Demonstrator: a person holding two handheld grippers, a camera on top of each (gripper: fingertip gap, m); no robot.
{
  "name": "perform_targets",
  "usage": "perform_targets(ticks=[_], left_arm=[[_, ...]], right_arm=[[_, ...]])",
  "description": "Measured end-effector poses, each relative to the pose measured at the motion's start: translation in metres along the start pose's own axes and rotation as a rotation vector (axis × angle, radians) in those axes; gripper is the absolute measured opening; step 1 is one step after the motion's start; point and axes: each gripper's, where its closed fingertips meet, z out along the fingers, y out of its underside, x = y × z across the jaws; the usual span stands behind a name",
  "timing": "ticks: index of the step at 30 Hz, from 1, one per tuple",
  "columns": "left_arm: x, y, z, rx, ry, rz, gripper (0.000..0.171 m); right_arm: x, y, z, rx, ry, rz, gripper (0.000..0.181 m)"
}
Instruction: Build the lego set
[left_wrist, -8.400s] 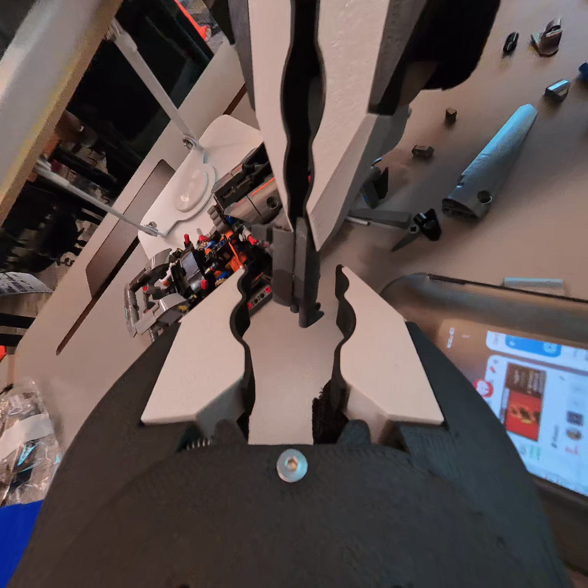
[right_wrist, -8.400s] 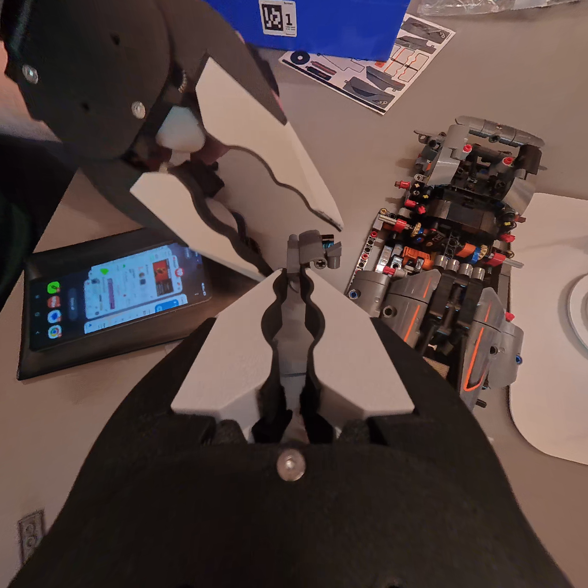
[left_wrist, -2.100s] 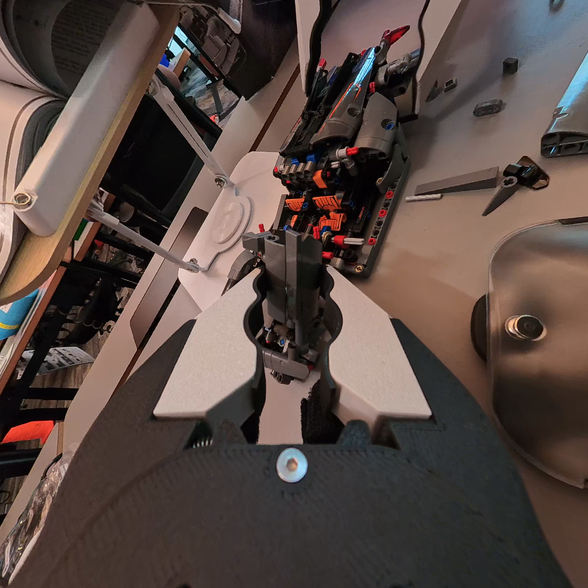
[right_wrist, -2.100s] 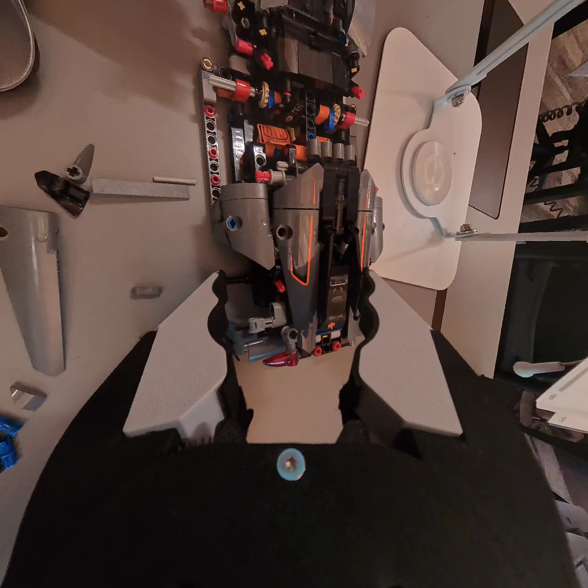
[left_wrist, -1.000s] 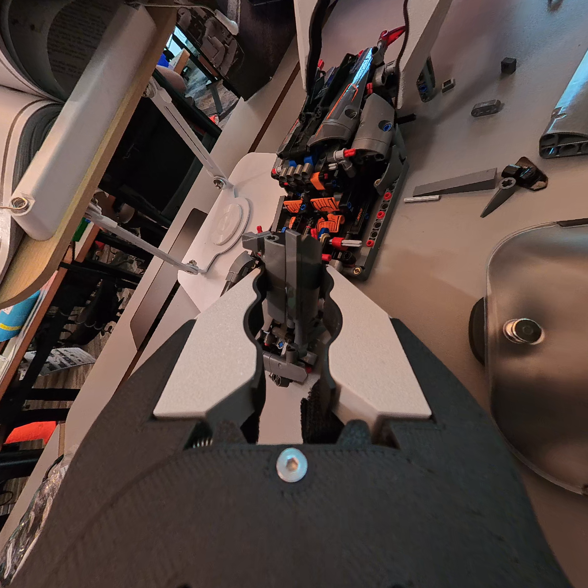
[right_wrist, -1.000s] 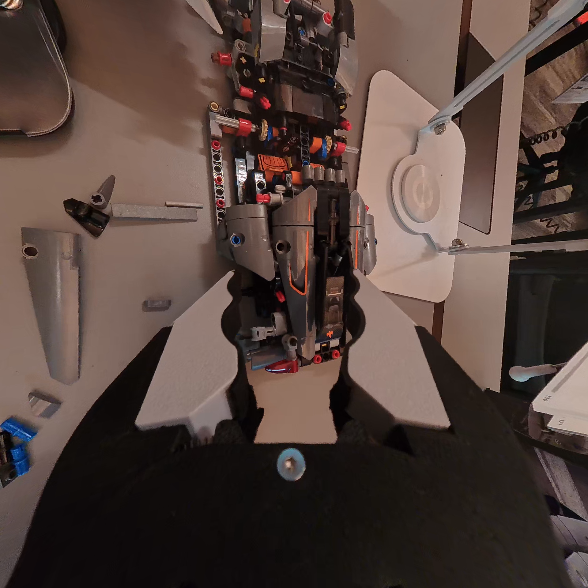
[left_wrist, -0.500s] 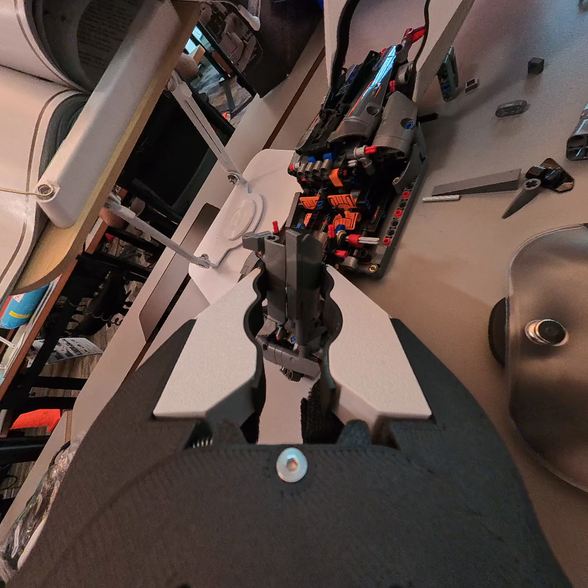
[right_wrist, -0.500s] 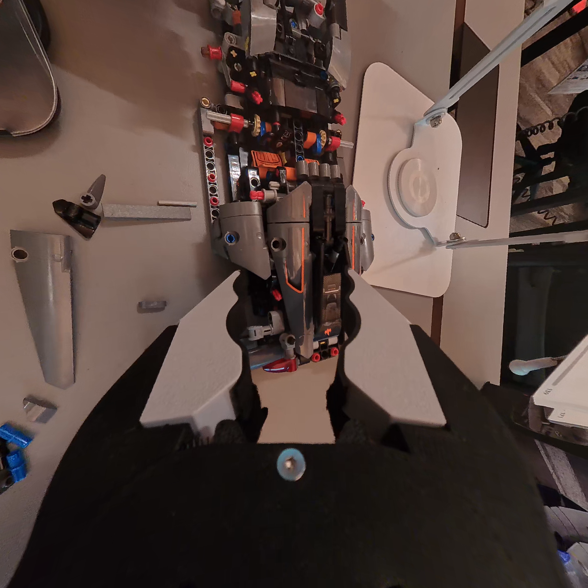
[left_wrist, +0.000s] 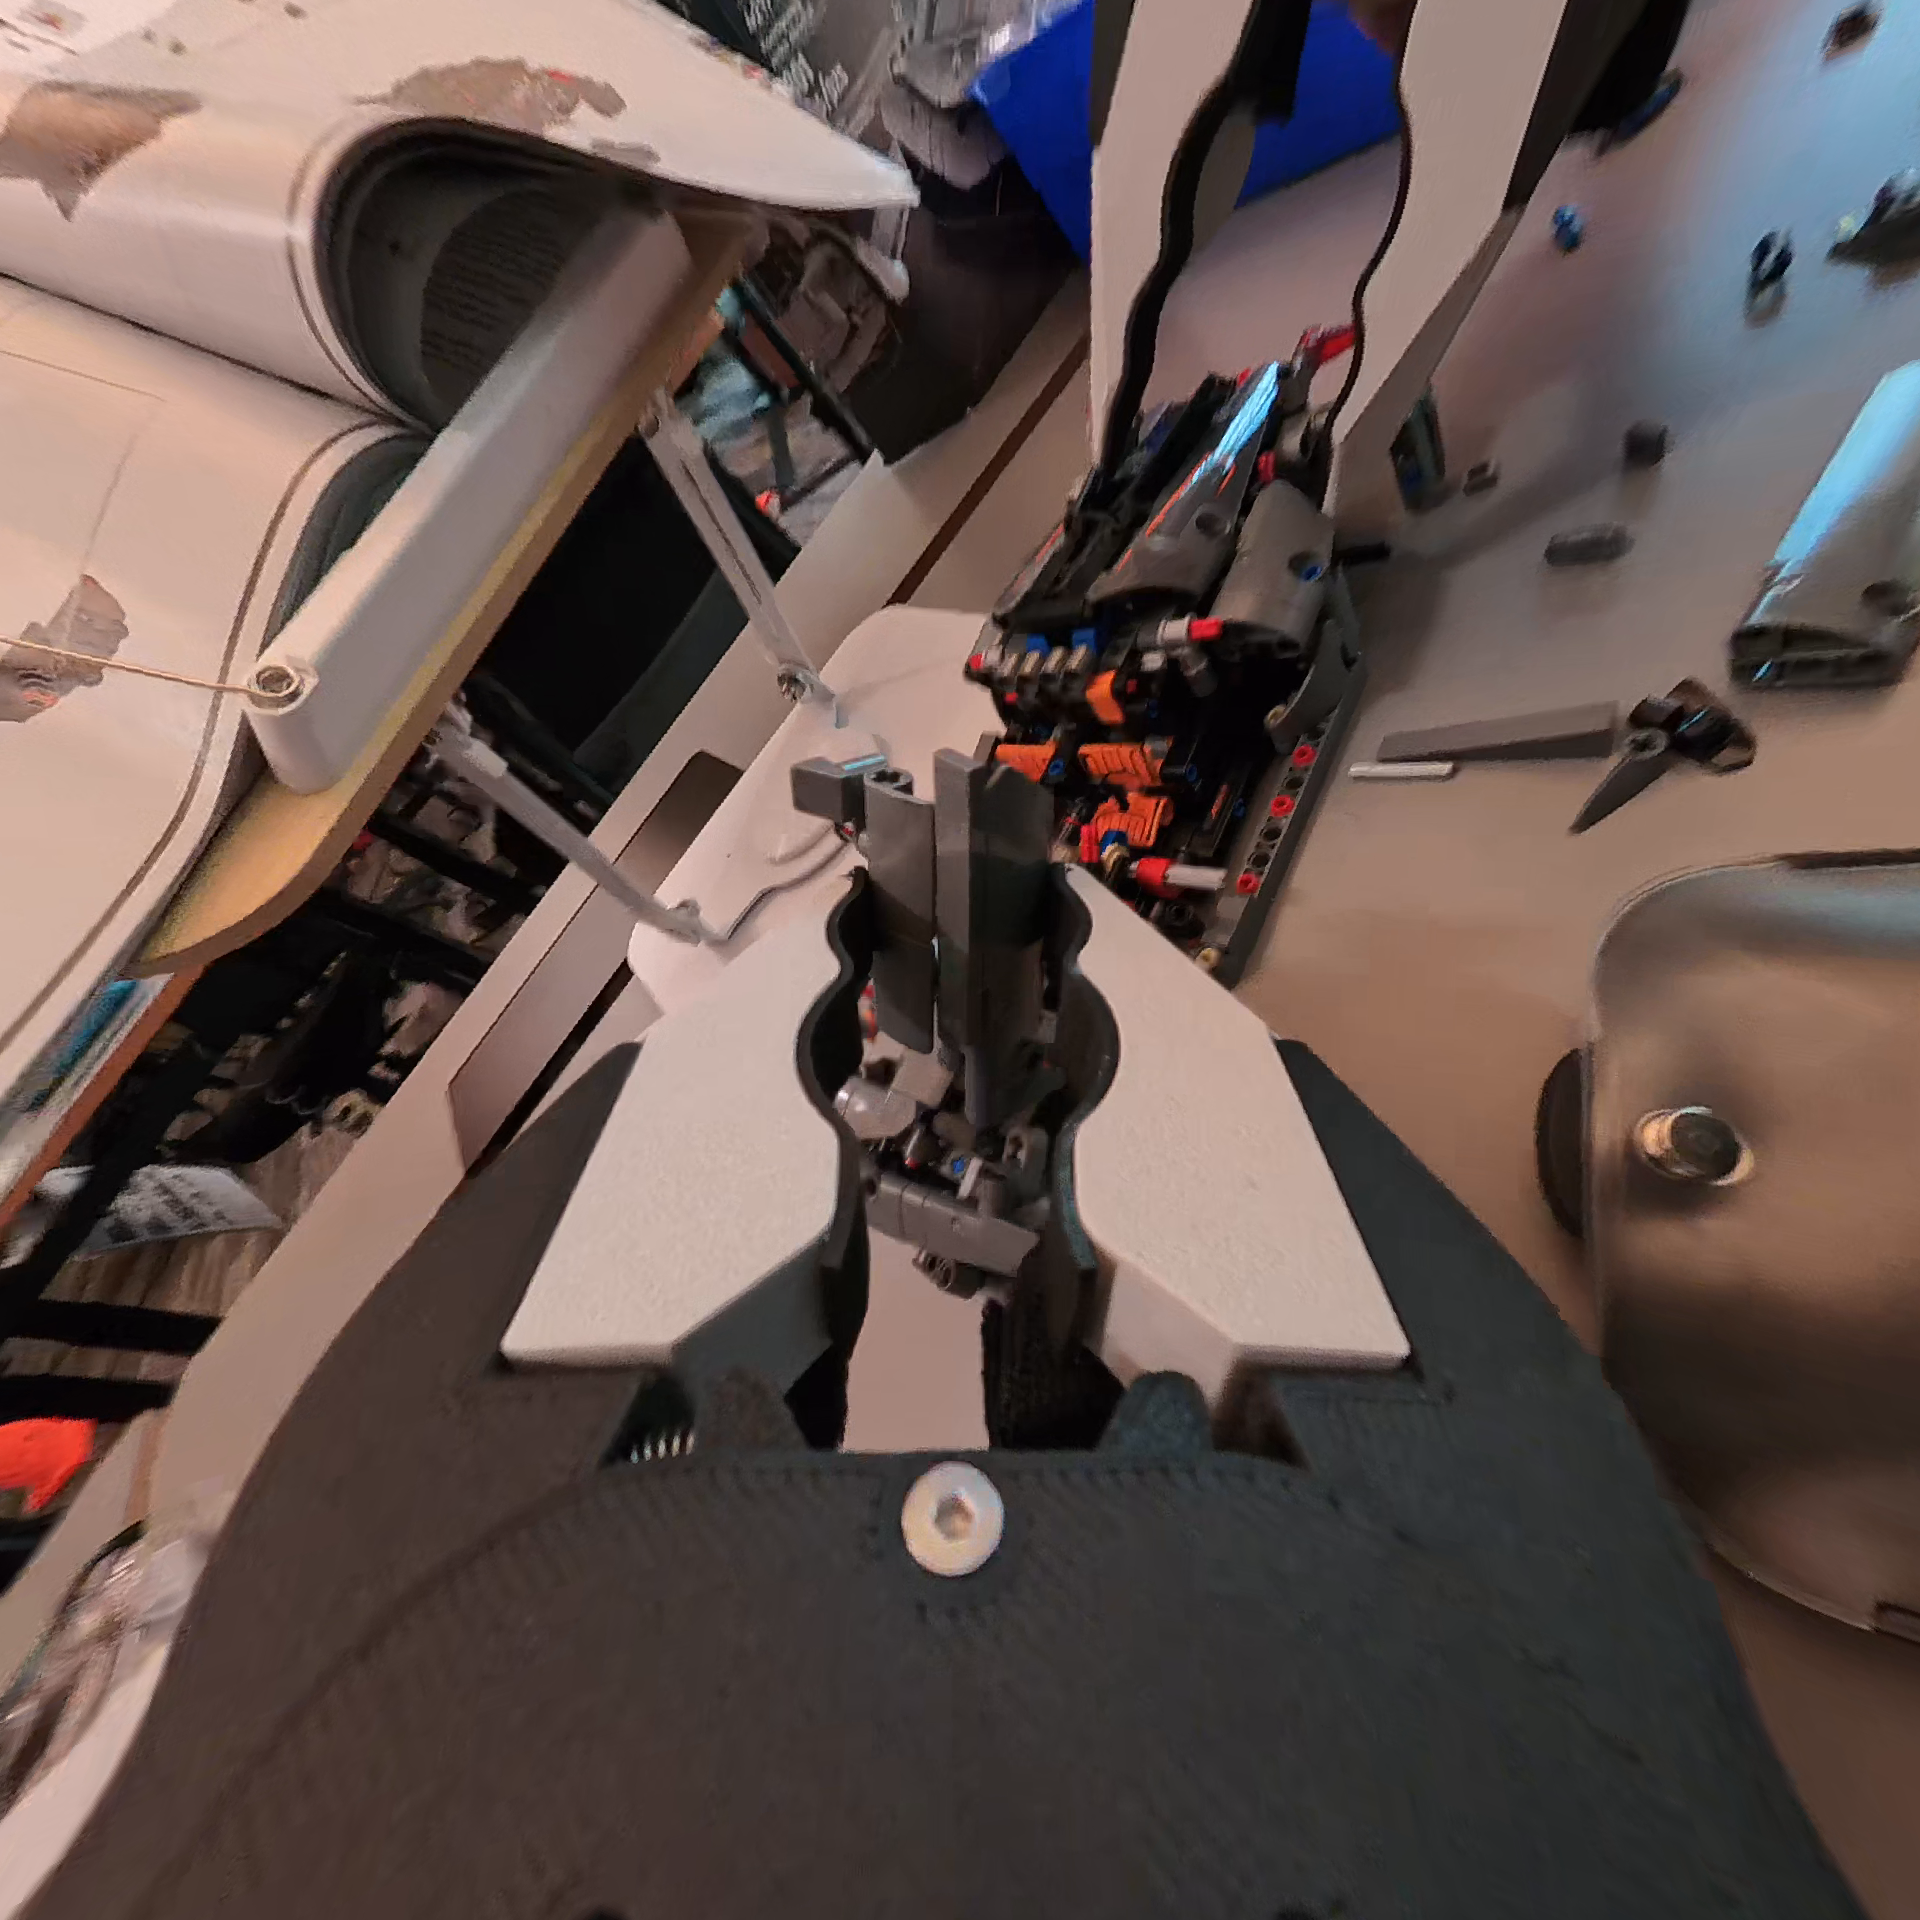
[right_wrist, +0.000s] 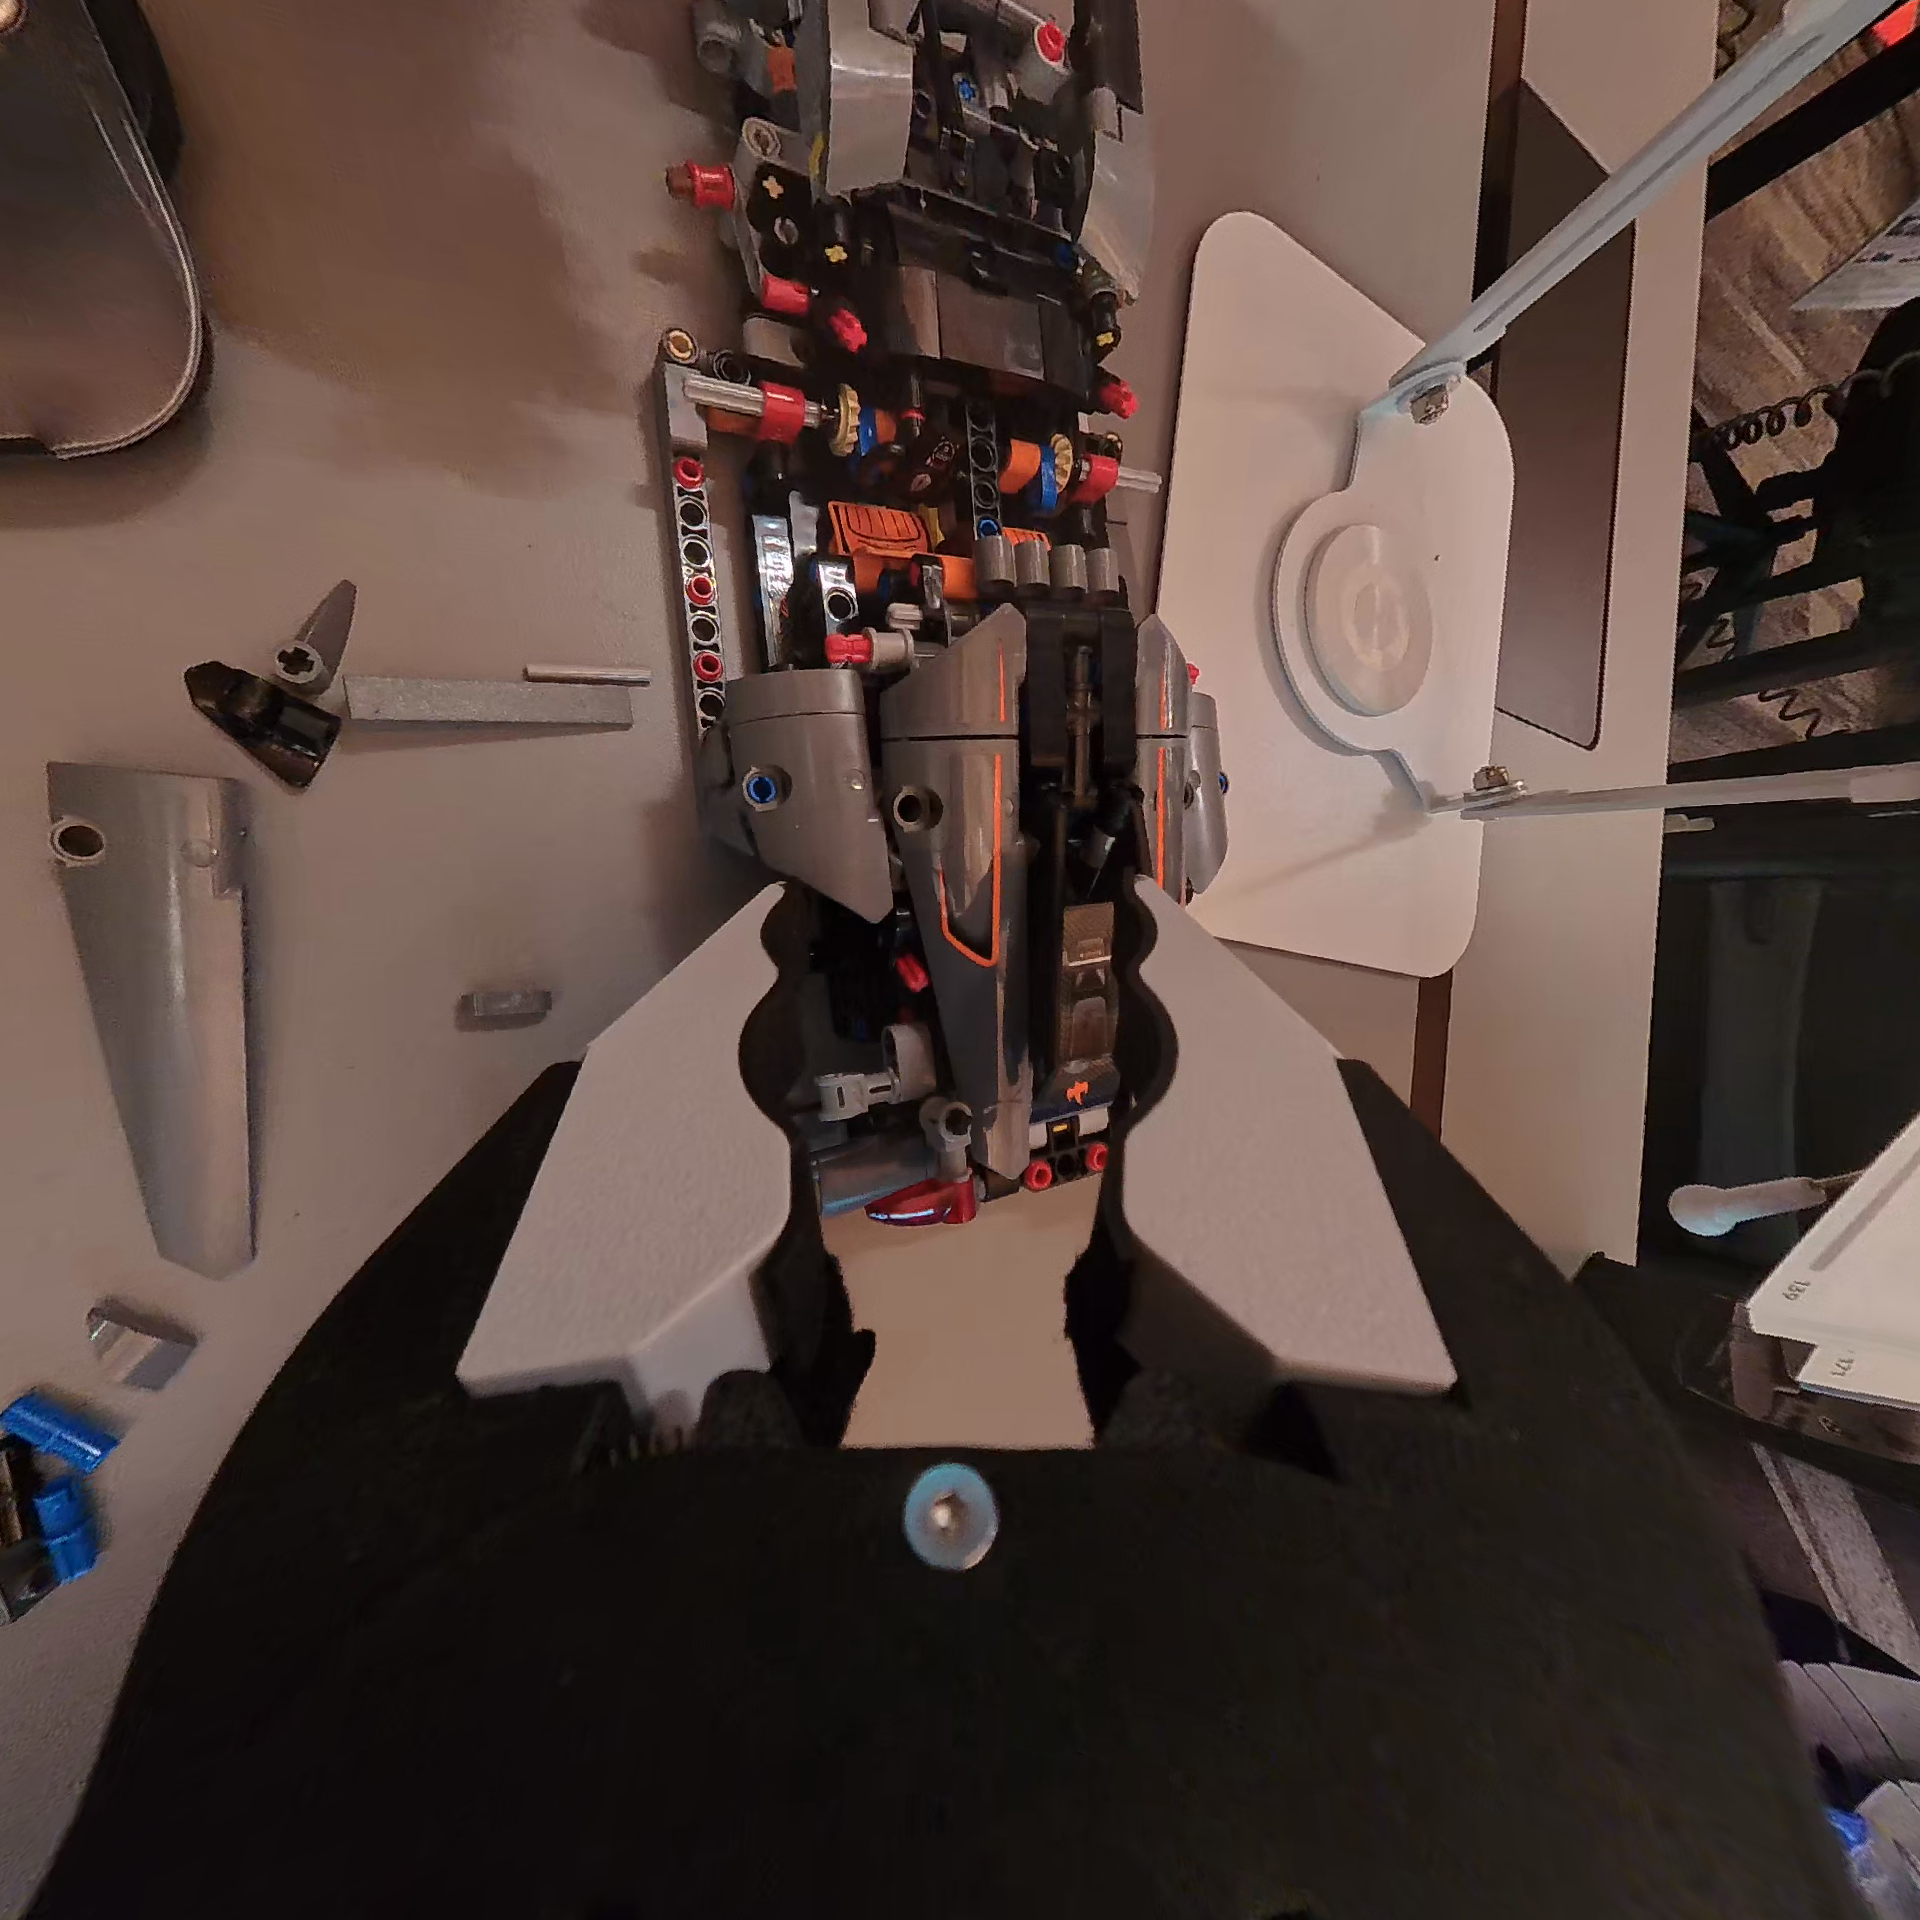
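Observation:
The lego car model (right_wrist: 935, 644) lies on the table, grey and black with orange lines. My right gripper (right_wrist: 956, 894) is closed round its near tail end, a finger against each side. My left gripper (left_wrist: 961, 878) is shut on a dark grey lego sub-assembly (left_wrist: 977, 935) that stands up between its fingers, held in the air short of the car (left_wrist: 1174, 644). In the left wrist view the right gripper's fingers (left_wrist: 1132, 260) straddle the car's far end.
Loose parts lie left of the car: a long grey curved panel (right_wrist: 156, 987), a grey wedge (right_wrist: 488, 701), a black piece (right_wrist: 260, 717), a small grey piece (right_wrist: 504, 1005) and blue pieces (right_wrist: 52, 1486). A white lamp base (right_wrist: 1340, 623) is right of the car. A grey case with a metal knob (left_wrist: 1683, 1143) is close by. There is about 15 centimetres between the tips of the two grippers. It is some 6 centimetres from my right tips to the small grey piece (right_wrist: 504, 1005). The left camera catches it too, in the left wrist view (left_wrist: 1584, 550).
My right gripper's jaws have narrowed onto the car's tail. My left gripper, still holding the sub-assembly, has tilted and shifted, and its view is blurred by the motion.

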Motion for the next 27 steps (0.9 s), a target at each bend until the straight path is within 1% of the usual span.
perform_targets(ticks=[2,4,8,10,14,17,20,22,24,27], left_arm=[[0.002,-0.014,-0.007,0.107,0.050,-0.076,0.031],[-0.001,-0.027,-0.016,0.214,0.112,-0.191,0.031],[-0.017,-0.054,-0.043,0.449,0.219,-0.414,0.030],[-0.025,-0.057,-0.051,0.510,0.252,-0.491,0.030],[-0.031,-0.058,-0.056,0.563,0.292,-0.571,0.031],[-0.029,-0.059,-0.056,0.572,0.314,-0.589,0.031],[-0.025,-0.059,-0.053,0.551,0.305,-0.559,0.031],[-0.021,-0.052,-0.045,0.474,0.255,-0.488,0.031],[-0.011,-0.048,-0.037,0.393,0.216,-0.373,0.031],[0.006,-0.035,-0.019,0.235,0.154,-0.188,0.030]], right_arm=[[0.000,0.000,0.000,0.000,-0.001,0.002,0.057],[0.000,0.000,0.000,0.002,-0.003,0.004,0.057],[0.000,0.001,0.002,0.001,-0.007,0.008,0.057],[-0.001,0.002,0.004,-0.004,-0.009,0.005,0.057],[-0.003,0.002,0.005,-0.006,-0.012,0.000,0.057],[-0.003,0.001,0.005,-0.001,-0.011,0.003,0.058],[-0.002,0.001,0.003,0.002,-0.009,0.004,0.058],[-0.002,0.000,0.003,0.004,-0.010,0.007,0.058],[-0.001,0.000,0.002,0.006,-0.011,0.010,0.059],[0.000,-0.001,0.000,0.009,-0.012,0.017,0.060]])
